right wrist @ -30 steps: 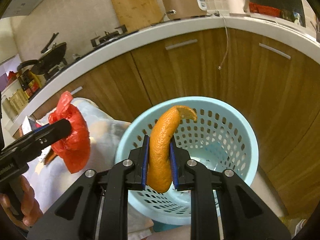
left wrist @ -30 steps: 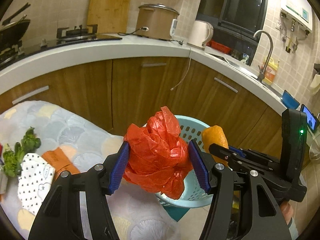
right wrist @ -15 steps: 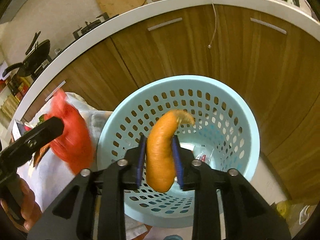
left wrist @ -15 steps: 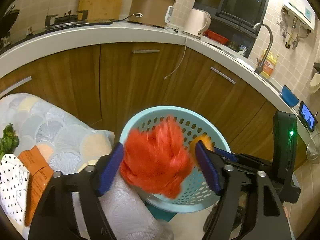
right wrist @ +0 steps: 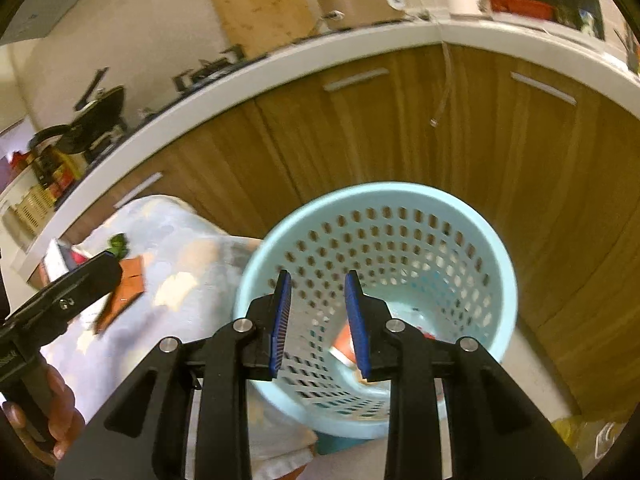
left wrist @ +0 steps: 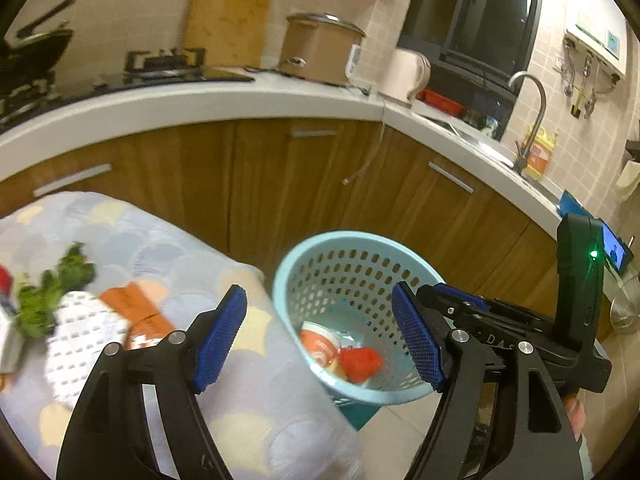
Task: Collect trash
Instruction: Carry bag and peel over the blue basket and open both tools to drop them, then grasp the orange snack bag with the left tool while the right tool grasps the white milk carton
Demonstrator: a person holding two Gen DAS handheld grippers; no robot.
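Observation:
A light blue perforated trash basket (left wrist: 304, 264) stands on the floor beside the table; it also shows in the right wrist view (right wrist: 496, 240). Inside lie a red plastic bag (left wrist: 360, 362) and an orange-and-white cup (left wrist: 318, 342). My left gripper (left wrist: 320, 334) is open and empty, held above the basket's near rim. My right gripper (right wrist: 318, 320) is open and empty, over the basket's mouth; it also shows in the left wrist view (left wrist: 460, 300). On the table lie green vegetable scraps (left wrist: 52, 292), a dotted white wrapper (left wrist: 80, 336) and an orange packet (left wrist: 138, 312).
The table (left wrist: 168, 240) has a scallop-patterned cloth. Wooden cabinets (left wrist: 304, 176) under a white counter (left wrist: 200, 104) curve behind the basket. A rice cooker (left wrist: 320, 54), kettle (left wrist: 406, 74) and sink tap (left wrist: 528, 120) stand on the counter.
My left gripper opened and the red bag fell into the basket. My right gripper opened and let go of the orange peel, which is out of sight now.

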